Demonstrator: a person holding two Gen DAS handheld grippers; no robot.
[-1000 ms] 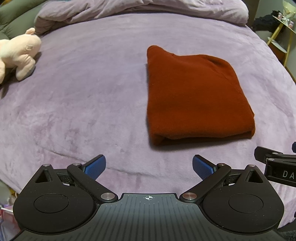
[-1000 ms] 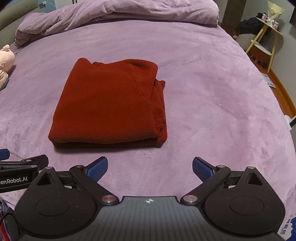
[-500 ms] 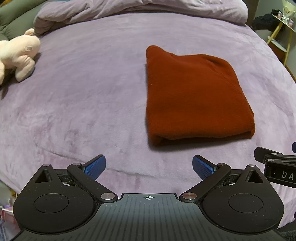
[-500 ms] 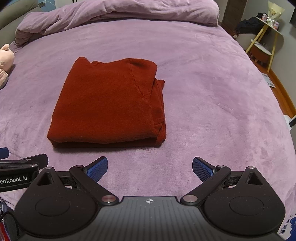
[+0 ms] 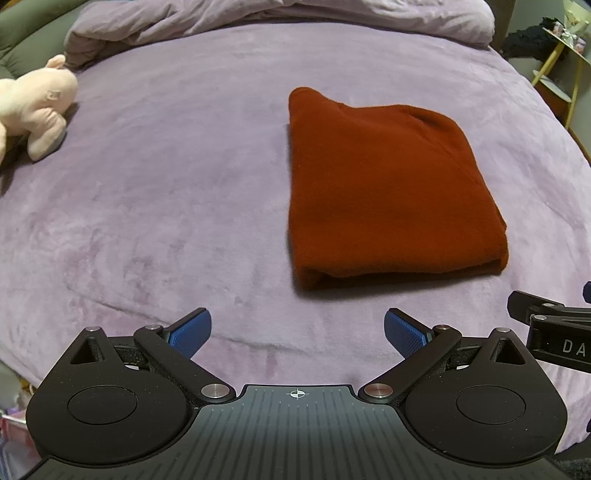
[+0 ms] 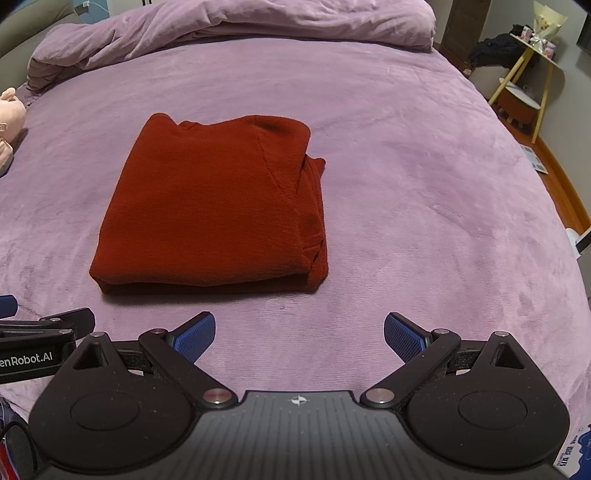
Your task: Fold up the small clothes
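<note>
- Your left tool hangs above the near edge of the bed with its blue pads spread wide and nothing between them.
- Your right tool is likewise wide apart and empty, its pads over bare purple cover.
- The two tools sit side by side: the right one's black linkage shows at the right edge of the left wrist view, and the left one's linkage shows at the left edge of the right wrist view.
- The rust-red sweater lies folded into a thick rectangle near the middle of the bed, flat on the cover, ahead of both tools and touched by neither.
- Its folded near edge faces you; layered edges show along its right side in the right wrist view.
- A pink plush toy lies on the bed well to the left of the sweater.
- A bunched purple duvet runs along the far end of the bed.
- A yellow-legged side table stands on the floor to the right of the bed.
</note>
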